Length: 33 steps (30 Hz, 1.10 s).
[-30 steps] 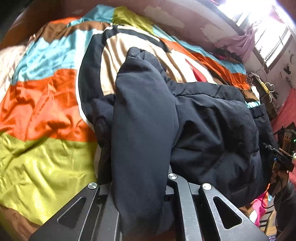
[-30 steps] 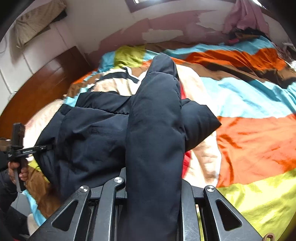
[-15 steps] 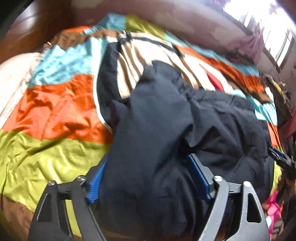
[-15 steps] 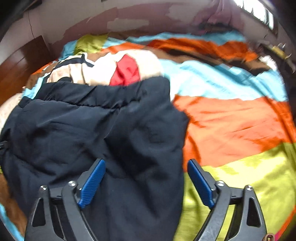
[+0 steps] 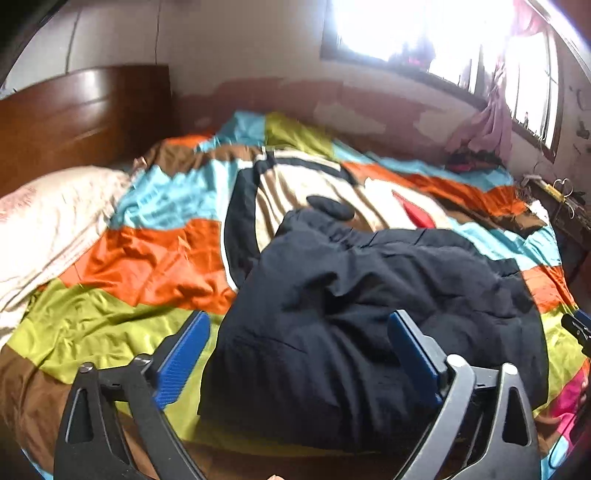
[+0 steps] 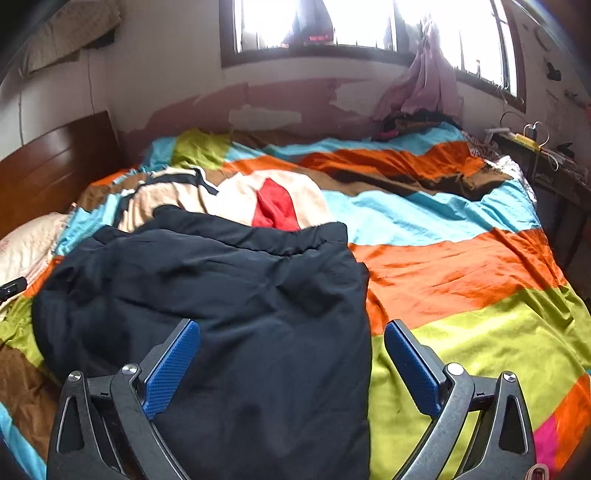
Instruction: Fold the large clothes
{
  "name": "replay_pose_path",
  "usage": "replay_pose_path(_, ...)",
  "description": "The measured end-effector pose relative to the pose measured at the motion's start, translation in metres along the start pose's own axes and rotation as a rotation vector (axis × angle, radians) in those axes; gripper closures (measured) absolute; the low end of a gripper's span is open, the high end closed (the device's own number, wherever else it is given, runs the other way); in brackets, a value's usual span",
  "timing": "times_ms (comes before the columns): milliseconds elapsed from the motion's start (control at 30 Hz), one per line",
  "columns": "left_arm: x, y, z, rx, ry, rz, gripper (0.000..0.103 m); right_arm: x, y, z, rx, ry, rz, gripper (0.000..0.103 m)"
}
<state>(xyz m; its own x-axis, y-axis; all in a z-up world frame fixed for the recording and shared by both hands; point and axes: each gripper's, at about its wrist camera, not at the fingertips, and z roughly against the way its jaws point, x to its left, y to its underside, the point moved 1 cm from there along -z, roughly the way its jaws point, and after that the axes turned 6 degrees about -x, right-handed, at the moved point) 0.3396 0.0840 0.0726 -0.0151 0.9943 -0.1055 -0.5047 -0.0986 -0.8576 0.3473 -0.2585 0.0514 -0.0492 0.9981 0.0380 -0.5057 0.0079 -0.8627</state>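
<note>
Sunlit bedroom, with a dark navy padded jacket (image 5: 369, 314) lying bunched on a bed's striped bedspread (image 5: 147, 266).

Bands of orange, turquoise, lime and brown ran across the bedspread, with a wooden headboard (image 5: 85, 110) and a pale pillow (image 5: 48, 229) at the far left and a bright window (image 6: 332, 22) behind. The jacket (image 6: 221, 295) was puffy, creased and folded over on itself, one cuff poking out at its far edge. It lay directly ahead of both tools: the left gripper (image 5: 297, 336) had its blue pads spread wide and still opening, the jacket's near left corner lying between them untouched. The right gripper (image 6: 291, 345) was likewise spreading apart, the jacket's near right edge between its pads, not pinched.
</note>
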Motion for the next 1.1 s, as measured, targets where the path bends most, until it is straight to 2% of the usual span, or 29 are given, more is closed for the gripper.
replay_pose_path(567,-0.041,0.034,0.093,-0.219,0.012,-0.073,0.002,0.056,0.031,0.102,-0.186,-0.059,0.051,0.000)
replay_pose_path(833,-0.043,0.055,0.112,-0.250,-0.003,-0.092,0.002,0.068,0.048,0.129,-0.248,-0.056,0.067,0.000)
replay_pose_path(1100,-0.044,0.071,0.128,-0.277,-0.002,-0.082,0.002,0.068,0.064,0.145,-0.275,-0.058,0.048,0.000)
